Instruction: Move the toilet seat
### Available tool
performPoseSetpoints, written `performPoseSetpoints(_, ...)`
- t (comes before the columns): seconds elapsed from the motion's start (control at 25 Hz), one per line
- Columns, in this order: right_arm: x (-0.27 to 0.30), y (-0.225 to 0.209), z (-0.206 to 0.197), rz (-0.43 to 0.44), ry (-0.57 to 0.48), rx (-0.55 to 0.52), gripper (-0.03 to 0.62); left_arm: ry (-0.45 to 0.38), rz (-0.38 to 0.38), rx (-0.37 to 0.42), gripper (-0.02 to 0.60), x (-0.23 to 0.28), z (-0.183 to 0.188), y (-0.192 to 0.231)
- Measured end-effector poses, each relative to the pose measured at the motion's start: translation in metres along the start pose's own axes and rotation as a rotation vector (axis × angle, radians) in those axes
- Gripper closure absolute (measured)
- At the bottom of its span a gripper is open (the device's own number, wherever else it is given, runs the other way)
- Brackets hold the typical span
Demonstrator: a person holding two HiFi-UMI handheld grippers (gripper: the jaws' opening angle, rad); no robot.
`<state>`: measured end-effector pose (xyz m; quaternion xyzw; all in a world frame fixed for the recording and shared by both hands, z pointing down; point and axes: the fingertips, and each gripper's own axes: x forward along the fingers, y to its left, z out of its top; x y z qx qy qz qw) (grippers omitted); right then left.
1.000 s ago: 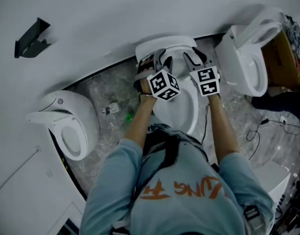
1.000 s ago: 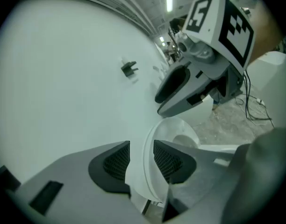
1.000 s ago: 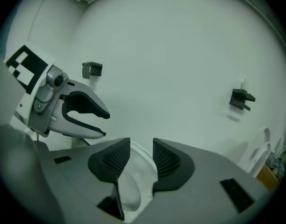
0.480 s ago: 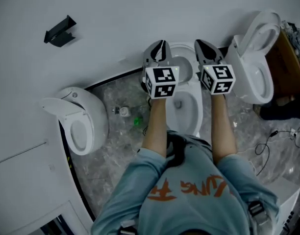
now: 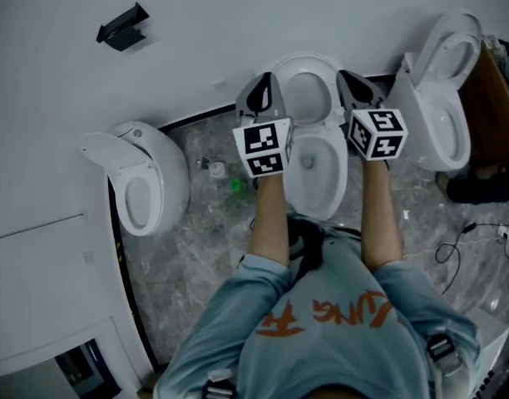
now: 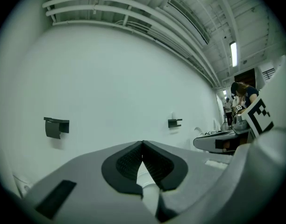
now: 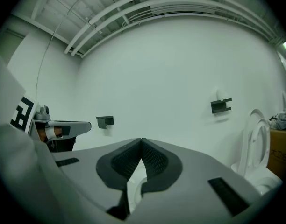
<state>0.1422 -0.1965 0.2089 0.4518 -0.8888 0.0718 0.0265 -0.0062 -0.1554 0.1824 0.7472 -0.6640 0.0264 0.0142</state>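
1. The toilet seat (image 5: 321, 61) of the middle toilet (image 5: 321, 181) stands raised, tipped back toward the white wall (image 5: 196, 48) above the open bowl.
2. The left tool (image 5: 261, 86) sits just beside the seat's left edge. Its jaws have just been closing and now meet tip to tip, with nothing held between them (image 6: 142, 143).
3. The right tool (image 5: 352, 80) sits just beside the seat's right edge. Its jaws are pressed together too and hold nothing (image 7: 142, 141).
4. The seat therefore lies between the two tools, gripped by neither. From where I stand I cannot tell whether either tip touches its rim.
5. Both tools point roughly level at the wall.
6. A second toilet (image 5: 146, 185) stands to the left and a third (image 5: 442, 98) to the right, both well apart from the tools on the grey marbled floor (image 5: 196, 248).
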Motion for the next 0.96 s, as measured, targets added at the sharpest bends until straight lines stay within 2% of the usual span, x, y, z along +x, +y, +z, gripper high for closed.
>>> performPoseSetpoints(0.2,-0.011,0.003,0.008,0.004,-0.018,-0.023,0.595,-0.011,-0.01,0.013,0.578,-0.008,0.004,-0.008)
performPoseSetpoints(0.4,-0.019,0.0,0.018,0.007,-0.032,-0.053,0.595,-0.002,-0.012,-0.009,0.579,-0.007,-0.002,-0.017)
performPoseSetpoints(0.64,-0.028,-0.005,0.013,0.001,-0.024,-0.061,0.595,0.018,-0.109,-0.058,0.58,-0.005,-0.013,-0.037)
performPoseSetpoints(0.96,-0.041,-0.014,0.013,0.004,-0.037,-0.066,0.595,0.032,-0.145,-0.091,0.58,-0.008,-0.024,-0.054)
